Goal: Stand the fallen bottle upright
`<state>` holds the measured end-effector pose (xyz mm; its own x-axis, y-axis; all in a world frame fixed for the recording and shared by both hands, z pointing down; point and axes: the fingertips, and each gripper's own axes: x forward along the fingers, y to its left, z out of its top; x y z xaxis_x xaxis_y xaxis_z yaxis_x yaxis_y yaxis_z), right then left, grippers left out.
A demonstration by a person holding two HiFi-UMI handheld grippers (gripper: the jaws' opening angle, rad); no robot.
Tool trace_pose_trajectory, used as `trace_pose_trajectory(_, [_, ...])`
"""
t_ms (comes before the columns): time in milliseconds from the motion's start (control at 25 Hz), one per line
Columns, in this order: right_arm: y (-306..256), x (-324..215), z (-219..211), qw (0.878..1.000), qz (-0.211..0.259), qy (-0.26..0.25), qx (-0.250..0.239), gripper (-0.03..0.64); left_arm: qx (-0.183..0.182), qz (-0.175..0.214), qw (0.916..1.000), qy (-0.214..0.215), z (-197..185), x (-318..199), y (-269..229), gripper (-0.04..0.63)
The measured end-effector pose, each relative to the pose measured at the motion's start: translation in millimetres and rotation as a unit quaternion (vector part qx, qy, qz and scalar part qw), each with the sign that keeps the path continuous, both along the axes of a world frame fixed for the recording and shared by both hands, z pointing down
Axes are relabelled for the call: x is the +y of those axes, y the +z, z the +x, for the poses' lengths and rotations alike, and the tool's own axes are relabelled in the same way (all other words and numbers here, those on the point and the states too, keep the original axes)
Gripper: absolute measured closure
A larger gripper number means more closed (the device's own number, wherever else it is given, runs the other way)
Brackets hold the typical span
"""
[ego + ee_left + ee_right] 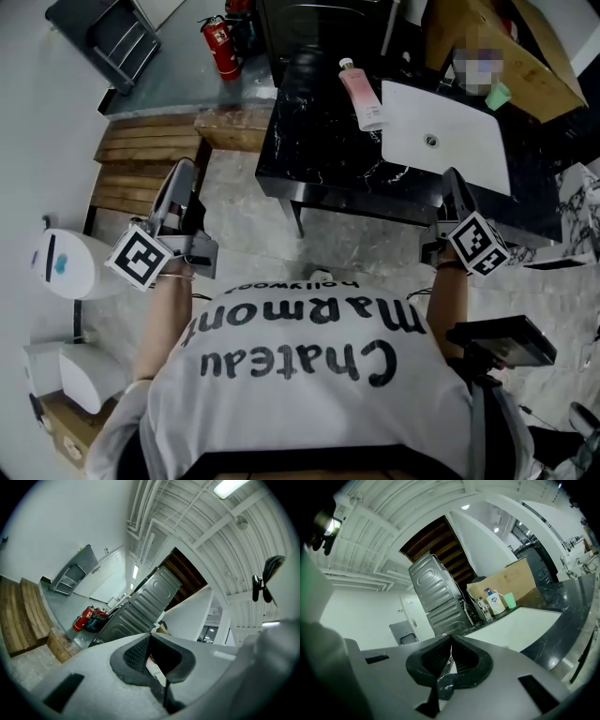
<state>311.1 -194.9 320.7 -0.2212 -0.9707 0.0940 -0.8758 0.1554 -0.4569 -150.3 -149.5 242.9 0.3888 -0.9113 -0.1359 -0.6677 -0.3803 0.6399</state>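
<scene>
Pink bottle [362,96] lies flat on black tabletop [319,159], just left of white sink [469,150]. Probably light, smooth, slightly squashy plastic; take it mid-body, not the cap. Left gripper [184,173] and right gripper [453,180] both pressed together, empty, well short of it

Bottle [361,94] lies on counter [319,159], just left of sink [469,150]; extinguisher [220,47] on floor, left of counter.
</scene>
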Motion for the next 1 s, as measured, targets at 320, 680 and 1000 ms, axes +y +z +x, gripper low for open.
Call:
trace_pose_trajectory(320, [-10, -44, -19, 0.999, 0.009, -0.044, 0.016, 0.604, 0.002, -0.012, 0.9998, -0.015, 1, -31, 20, 0.580])
trace_pose_trajectory(680, [-17, -94, -47, 0.995, 0.013, -0.102, 0.009, 0.603, 0.012, 0.010, 0.9992, -0.038, -11, -61, 31, 0.581])
trace_pose_trajectory(1000, [-13, -135, -79, 0.991, 0.001, -0.134, 0.028, 0.603, 0.000, -0.006, 0.9976, -0.069, -46, -75, 46, 0.581])
